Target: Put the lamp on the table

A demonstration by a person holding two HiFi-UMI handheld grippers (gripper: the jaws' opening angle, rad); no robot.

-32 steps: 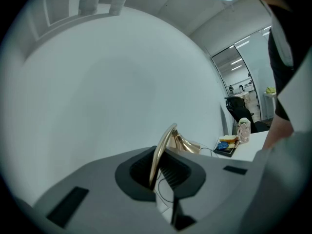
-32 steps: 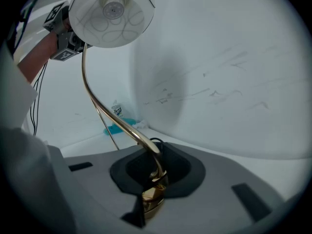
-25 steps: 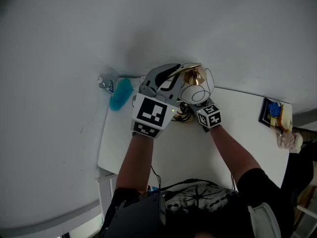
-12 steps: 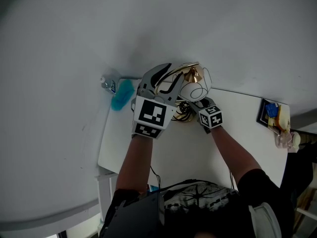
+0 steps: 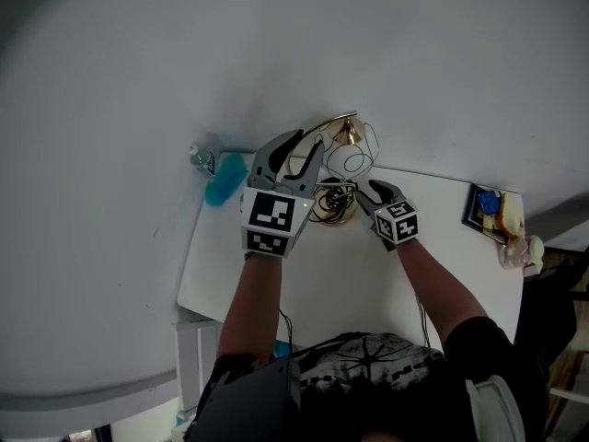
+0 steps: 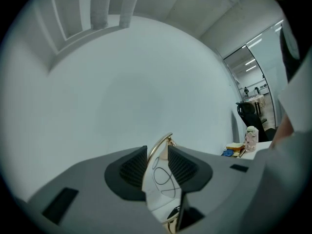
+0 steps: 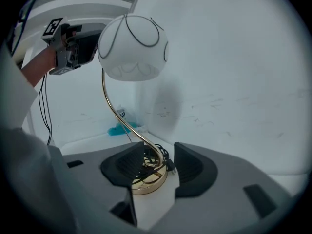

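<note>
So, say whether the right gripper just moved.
Yes. The right gripper drew back from the lamp's base toward the person; its jaws have just been opening, the base now beyond them.

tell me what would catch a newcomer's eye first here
The lamp, a white ball shade on a curved gold stem, stands on the white table by the wall, its cord bundled on its gold base. The left gripper and right gripper sit close to it, their jaws having just opened and pressing on nothing, with the stem and the base in line between them.
</note>
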